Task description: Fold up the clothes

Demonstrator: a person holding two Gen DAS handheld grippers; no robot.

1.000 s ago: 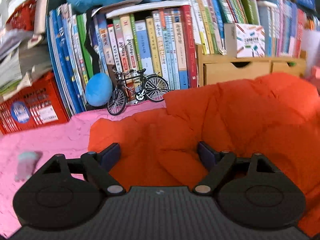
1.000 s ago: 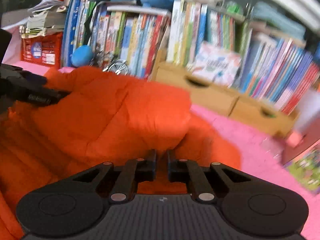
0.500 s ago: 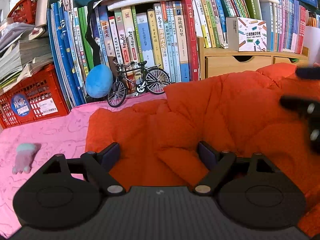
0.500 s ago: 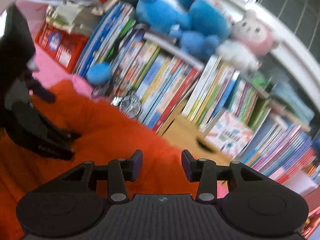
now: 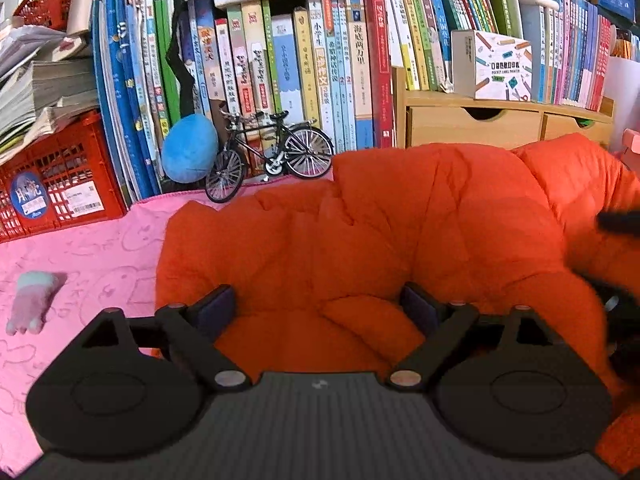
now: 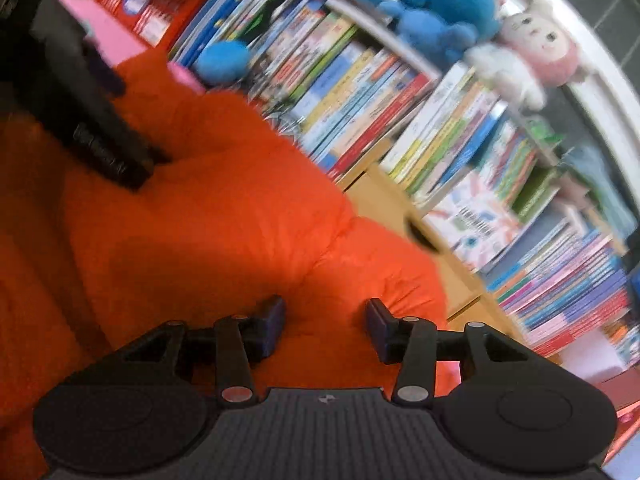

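Observation:
A puffy orange quilted jacket [image 5: 400,232] lies bunched on the pink cloth [image 5: 80,248], filling the centre and right of the left wrist view. My left gripper [image 5: 318,310] stands wide open just over its near edge, nothing between the fingers. The right wrist view is tilted and blurred; the same jacket [image 6: 208,216] spreads below my right gripper [image 6: 326,320], which is open and empty above a fold. The left gripper [image 6: 92,132] shows as a dark shape at the upper left of that view. A dark piece of the right gripper [image 5: 624,264] shows at the right edge of the left wrist view.
Rows of books [image 5: 304,64] line the back, with a model bicycle [image 5: 272,160], a blue plush ball [image 5: 188,154] and a red crate [image 5: 56,184]. Wooden drawers [image 5: 480,126] stand behind the jacket. A small pink plush paw [image 5: 30,300] lies at left. Plush toys [image 6: 448,8] top the shelf.
My right gripper let go of the jacket fold, opened wider, and swung and tilted over the jacket. The left gripper stayed open and crept slightly forward.

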